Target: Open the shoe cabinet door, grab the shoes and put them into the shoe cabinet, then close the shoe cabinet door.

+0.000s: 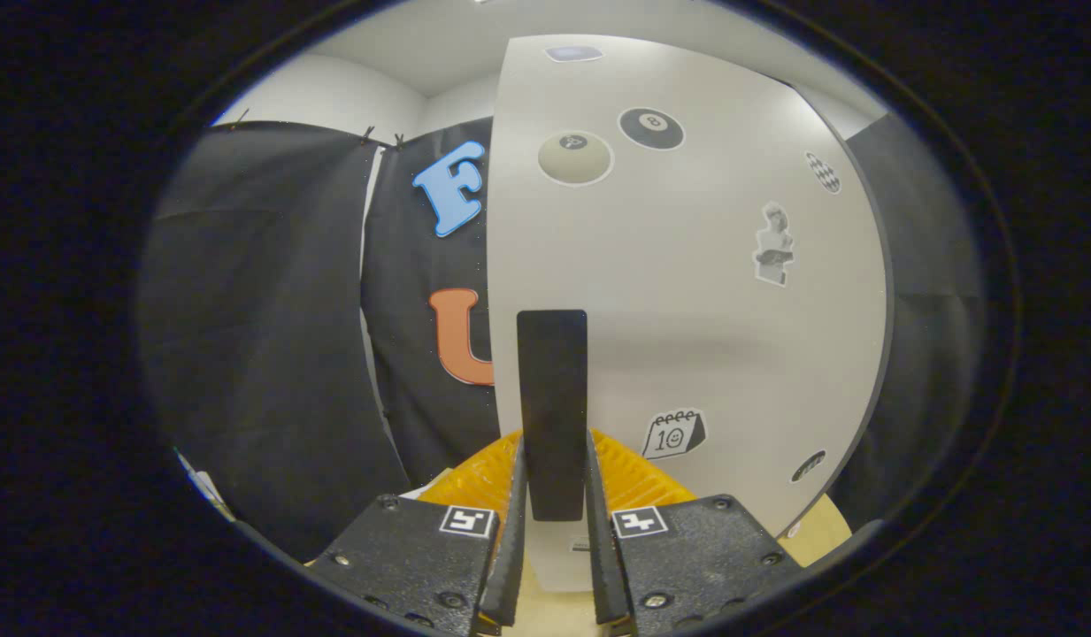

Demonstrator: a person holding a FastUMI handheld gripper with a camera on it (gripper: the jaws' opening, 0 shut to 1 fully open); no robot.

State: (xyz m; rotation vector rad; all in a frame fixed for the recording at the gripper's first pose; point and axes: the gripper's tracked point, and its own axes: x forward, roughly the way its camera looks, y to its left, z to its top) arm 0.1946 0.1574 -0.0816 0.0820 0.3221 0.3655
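The white shoe cabinet door [687,292] stands right in front of me, dotted with stickers. A tall black handle [552,389] runs down near its left edge. My gripper [552,495] is shut on that handle, one finger pressing on each side of its lower end. The door's left edge stands free against the booth wall, so the door looks swung partly open. I cannot see any shoes or the cabinet's inside.
The black cloth booth wall [271,354] hangs to the left of and behind the door. A wooden surface [545,610] lies below the fingers and runs on to the right under the door.
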